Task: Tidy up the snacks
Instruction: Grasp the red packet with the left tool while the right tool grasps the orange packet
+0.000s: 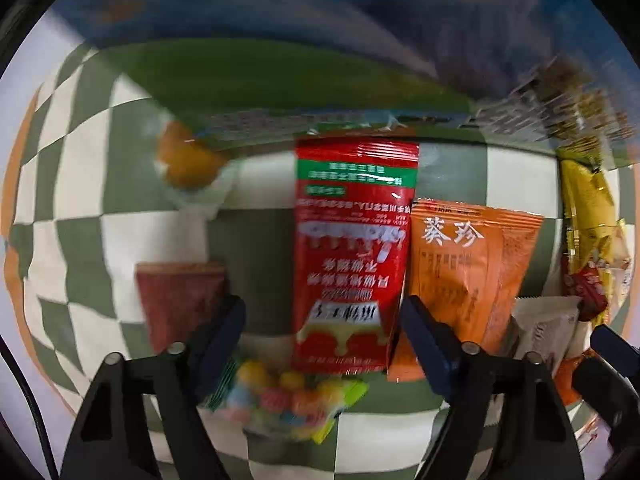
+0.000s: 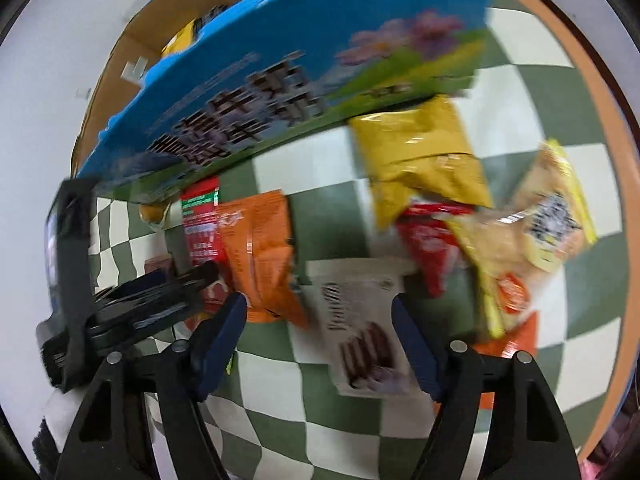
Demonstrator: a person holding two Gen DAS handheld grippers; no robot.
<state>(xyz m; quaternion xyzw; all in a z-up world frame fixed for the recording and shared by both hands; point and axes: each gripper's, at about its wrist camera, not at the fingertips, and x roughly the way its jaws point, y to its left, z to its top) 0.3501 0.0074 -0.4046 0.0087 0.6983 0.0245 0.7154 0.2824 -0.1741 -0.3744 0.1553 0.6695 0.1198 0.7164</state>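
A red snack packet (image 1: 352, 248) lies flat on the green-and-white checked cloth (image 1: 132, 232). My left gripper (image 1: 322, 312) points down over it, open, one finger on each side of its lower end. A blurred bag of coloured candies (image 1: 288, 396) lies under that end. An orange packet (image 1: 468, 272) sits just right of the red one. My right gripper (image 2: 318, 304) is open around a white packet (image 2: 360, 320) printed with brown biscuit sticks. Its left finger stands apart from the packet. The orange packet (image 2: 260, 252) and the red packet (image 2: 200, 228) lie to the left.
A blue and green cardboard box (image 2: 280, 80) stands at the far side, open on top. Yellow bags (image 2: 424, 156) and a red wrapper (image 2: 432, 240) pile at the right. A brown-red packet (image 1: 180, 300) and an orange round snack (image 1: 188, 160) lie left. The table's orange rim (image 2: 616, 200) curves at the right.
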